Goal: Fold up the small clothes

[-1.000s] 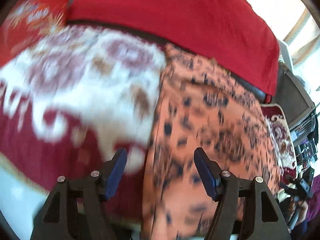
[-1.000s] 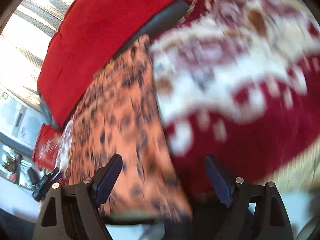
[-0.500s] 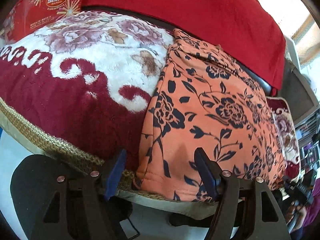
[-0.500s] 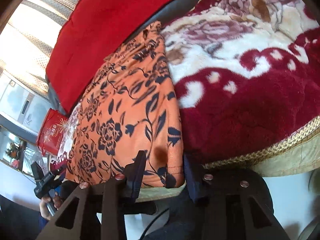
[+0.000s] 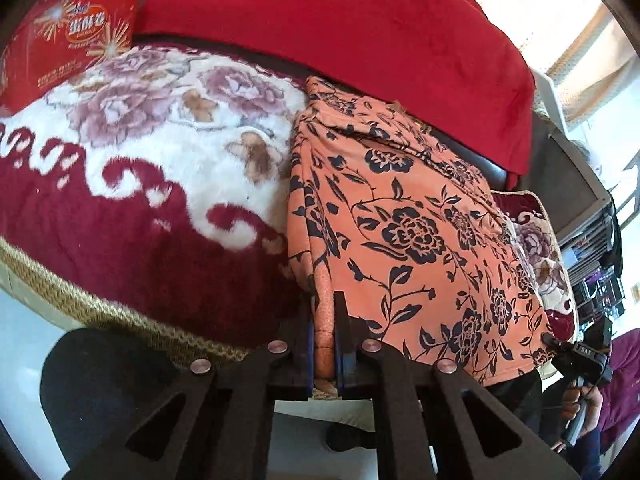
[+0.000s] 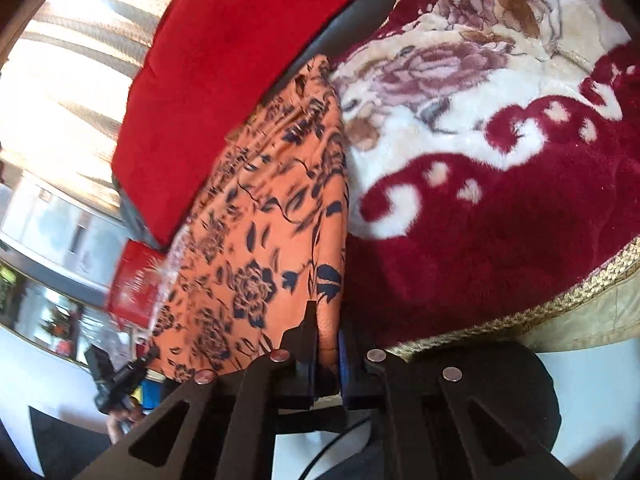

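Observation:
An orange garment with dark blue flowers (image 5: 420, 232) (image 6: 256, 240) lies flat on a sofa seat, its near hem hanging at the seat's front edge. My left gripper (image 5: 323, 306) is at the hem's left corner, jaws closing tight with the pads pressing a fold of orange cloth. At the opposite corner my right gripper (image 6: 327, 320) has its jaws closing the same way, and a strip of hem shows between its pads. The garment's far end reaches the sofa back, with folded layers showing there.
A plush dark-red blanket with white and mauve flowers (image 5: 140, 184) (image 6: 500, 160) covers the seat, edged with gold braid (image 5: 120, 316). A red throw (image 5: 360, 40) drapes the sofa back. A red printed packet (image 5: 68, 40) stands at the far left. White floor (image 6: 592, 384) lies below.
Both grippers went from open to shut on the garment's near hem. The right one closed first, then the left. The left view has drawn a little closer to the corner.

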A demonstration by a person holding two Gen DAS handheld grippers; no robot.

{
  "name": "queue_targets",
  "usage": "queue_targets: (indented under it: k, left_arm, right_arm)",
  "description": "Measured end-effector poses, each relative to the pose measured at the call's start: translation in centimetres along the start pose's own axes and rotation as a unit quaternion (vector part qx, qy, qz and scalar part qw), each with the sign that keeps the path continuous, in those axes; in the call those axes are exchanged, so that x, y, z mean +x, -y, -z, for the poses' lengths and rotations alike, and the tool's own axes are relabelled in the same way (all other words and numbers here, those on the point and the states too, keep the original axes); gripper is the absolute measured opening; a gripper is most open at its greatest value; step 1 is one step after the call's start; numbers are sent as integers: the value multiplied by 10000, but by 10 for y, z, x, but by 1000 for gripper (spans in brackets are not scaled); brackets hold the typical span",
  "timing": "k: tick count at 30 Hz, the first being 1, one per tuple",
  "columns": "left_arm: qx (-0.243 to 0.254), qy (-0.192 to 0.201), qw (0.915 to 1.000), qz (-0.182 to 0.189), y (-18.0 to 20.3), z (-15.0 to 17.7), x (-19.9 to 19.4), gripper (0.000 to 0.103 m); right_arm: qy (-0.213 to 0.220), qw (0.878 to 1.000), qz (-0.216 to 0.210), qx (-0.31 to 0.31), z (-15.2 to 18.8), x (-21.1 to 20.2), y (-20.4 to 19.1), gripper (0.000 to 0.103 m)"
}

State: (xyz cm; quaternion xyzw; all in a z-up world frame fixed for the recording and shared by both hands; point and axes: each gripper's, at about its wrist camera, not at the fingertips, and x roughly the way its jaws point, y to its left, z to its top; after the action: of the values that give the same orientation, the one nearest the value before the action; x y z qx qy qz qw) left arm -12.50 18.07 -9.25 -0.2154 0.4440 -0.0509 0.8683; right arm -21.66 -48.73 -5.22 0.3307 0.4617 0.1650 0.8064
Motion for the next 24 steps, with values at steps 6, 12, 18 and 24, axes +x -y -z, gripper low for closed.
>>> queue_targets:
  k: [6, 12, 18, 24]
  left_arm:
    - [-261, -267, 9992, -119, -13, 3, 20, 8]
    - [-247, -278, 9993, -38, -16, -2, 15, 8]
    - [-109, -433, 9990, -30, -9, -10, 13, 8]
    - [192, -1198, 9925, -140, -6, -29, 34, 8]
  right_arm:
    - [-262, 9986, -166, 417, 4, 22, 22, 9]
    - [-260, 9972, -308, 624, 1, 18, 27, 8]
    - [-379, 9956, -566, 641, -4, 17, 20, 8]
    - [-1002, 9933, -321, 485, -21, 41, 13, 8]
